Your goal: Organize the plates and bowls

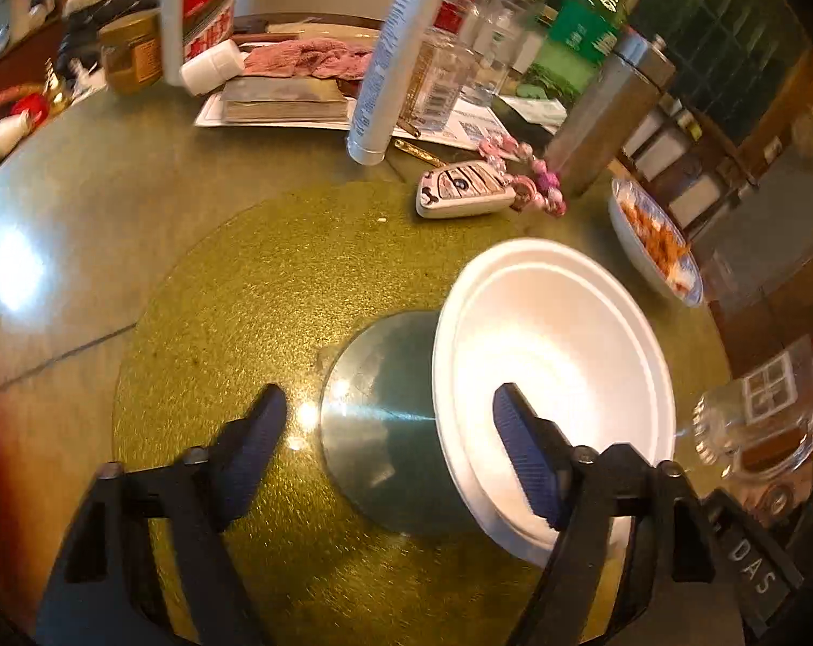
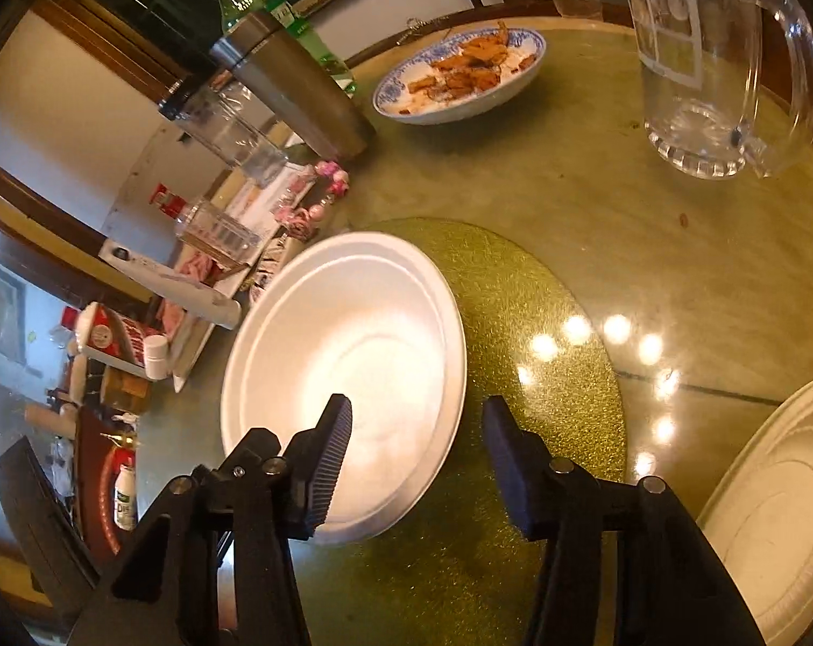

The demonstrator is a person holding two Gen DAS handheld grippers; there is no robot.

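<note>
While both claws hang wide and empty, the white foam bowl (image 2: pixel 347 377) sits on the green glass turntable (image 2: pixel 541 323), its rim running between the right gripper's (image 2: pixel 414 433) fingers, 1 inside, 1 outside. The left gripper (image 1: pixel 390 420) has the bowl off toward its right finger. Right looks nearer the grab. A foam plate (image 2: pixel 777 511) waits well right.

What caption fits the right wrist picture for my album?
Open right gripper straddles the near rim of the white foam bowl on the green mat.
</note>
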